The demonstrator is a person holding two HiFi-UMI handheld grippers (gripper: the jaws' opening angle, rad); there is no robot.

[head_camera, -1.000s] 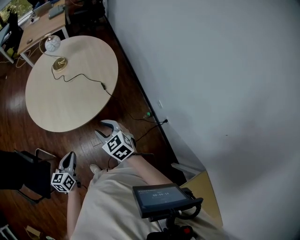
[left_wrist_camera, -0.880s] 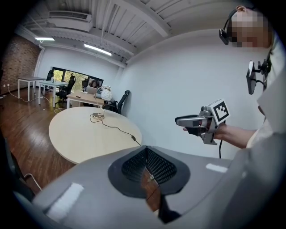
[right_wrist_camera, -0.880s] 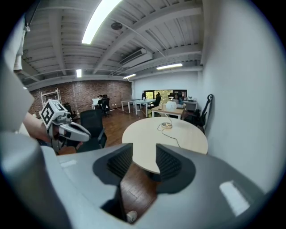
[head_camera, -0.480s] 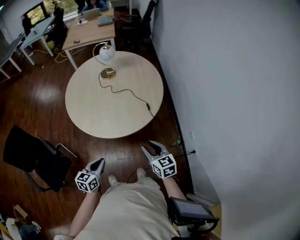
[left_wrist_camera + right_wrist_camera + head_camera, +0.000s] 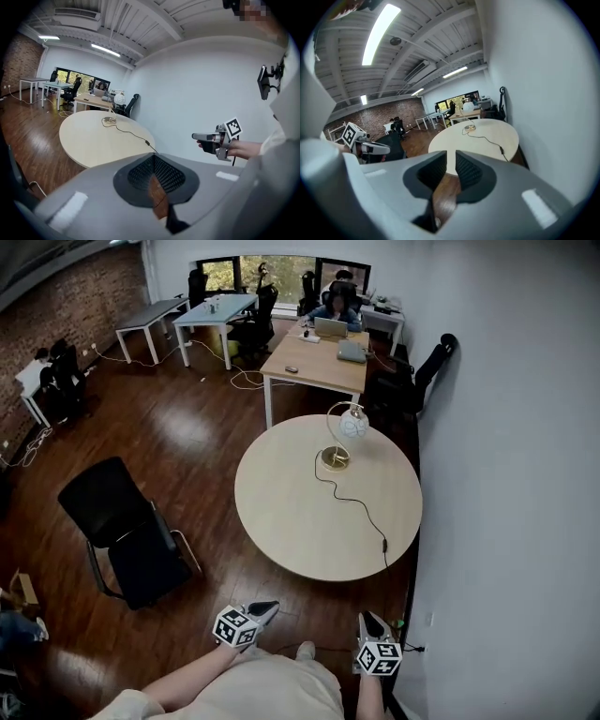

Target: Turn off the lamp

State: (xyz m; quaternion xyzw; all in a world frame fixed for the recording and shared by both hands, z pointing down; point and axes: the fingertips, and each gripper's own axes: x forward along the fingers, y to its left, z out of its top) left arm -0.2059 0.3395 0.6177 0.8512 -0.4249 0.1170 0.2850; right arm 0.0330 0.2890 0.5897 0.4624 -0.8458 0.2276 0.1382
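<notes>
Pale wood of the round table (image 5: 281, 512) beneath the lamp (image 5: 353, 424), set near the far edge, white globe over brass foot, black cord (image 5: 361, 507) trailing across the top to the near rim by the wall. Well short of the table, low in the head view: left gripper (image 5: 267, 607), fingers pressed together, empty; right gripper (image 5: 367, 620), fingers narrowly parted and closing, nothing between them. Black chair (image 5: 127, 521) left of the table on dark floorboards (image 5: 187, 446).
</notes>
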